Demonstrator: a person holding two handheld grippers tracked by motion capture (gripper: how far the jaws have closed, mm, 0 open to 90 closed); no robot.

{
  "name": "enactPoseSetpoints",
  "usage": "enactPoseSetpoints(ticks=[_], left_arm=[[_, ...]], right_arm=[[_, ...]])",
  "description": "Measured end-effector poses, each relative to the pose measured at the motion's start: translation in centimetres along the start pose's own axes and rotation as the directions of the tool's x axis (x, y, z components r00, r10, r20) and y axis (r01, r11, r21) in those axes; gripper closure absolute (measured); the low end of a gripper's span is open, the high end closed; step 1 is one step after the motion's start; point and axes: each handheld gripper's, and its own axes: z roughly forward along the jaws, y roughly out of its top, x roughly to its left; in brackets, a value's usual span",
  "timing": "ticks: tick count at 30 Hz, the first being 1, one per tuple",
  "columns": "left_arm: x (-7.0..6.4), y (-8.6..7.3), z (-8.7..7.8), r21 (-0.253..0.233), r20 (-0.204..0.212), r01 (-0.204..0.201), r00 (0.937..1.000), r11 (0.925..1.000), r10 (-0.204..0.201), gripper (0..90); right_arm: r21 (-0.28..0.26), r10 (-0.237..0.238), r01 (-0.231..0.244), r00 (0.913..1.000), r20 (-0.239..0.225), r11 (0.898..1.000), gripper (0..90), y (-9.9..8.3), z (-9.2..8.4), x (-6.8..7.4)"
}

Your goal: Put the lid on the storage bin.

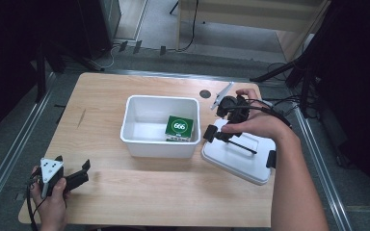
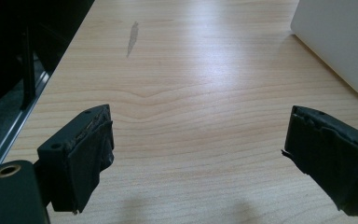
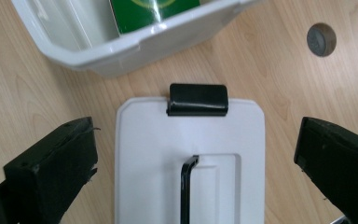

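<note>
A white plastic bin stands mid-table with a green box inside, near its right wall. In the right gripper view the bin's rim and the green box lie ahead. The white lid lies flat to the right of the bin, with black latches and a black handle. My right gripper hovers over the lid's near-bin end, open, its jaws straddling the lid. My left gripper rests at the front left of the table, open and empty.
The wooden table has a round grey cable hole behind the bin and a faint scuff on its left part. Cables and black stands crowd the floor beyond the far right corner. The bin's corner is ahead-right of the left gripper.
</note>
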Motion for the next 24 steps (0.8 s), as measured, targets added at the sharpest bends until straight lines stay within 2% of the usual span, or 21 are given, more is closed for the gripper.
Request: enactPoseSetpoints(ticks=[7,12,17,24], left_arm=[[-0.1,0.0,0.0,0.003,-0.003,-0.007,1.0000,1.0000,0.007,8.3],[-0.1,0.0,0.0,0.003,-0.002,-0.006,1.0000,1.0000,0.006,8.3],[0.0,0.0,0.0,0.004,0.001,-0.003,1.0000,1.0000,0.003,8.4],[0.0,0.0,0.0,0.004,0.001,-0.002,1.0000,1.0000,0.002,8.3]], right_arm=[[0.030,0.024,-0.024,0.9997,0.001,0.999,0.5,-1.8,0.0,-0.2],[0.017,0.031,-0.031,0.9995,0.001,0.999,11.4,-3.0,-0.1,-0.3],[0.037,0.034,-0.034,0.9994,-0.001,0.999,14.3,-4.0,0.4,-0.4],[0.045,0.065,-0.067,0.9974,0.030,0.997,32.1,-5.3,1.5,-0.5]])
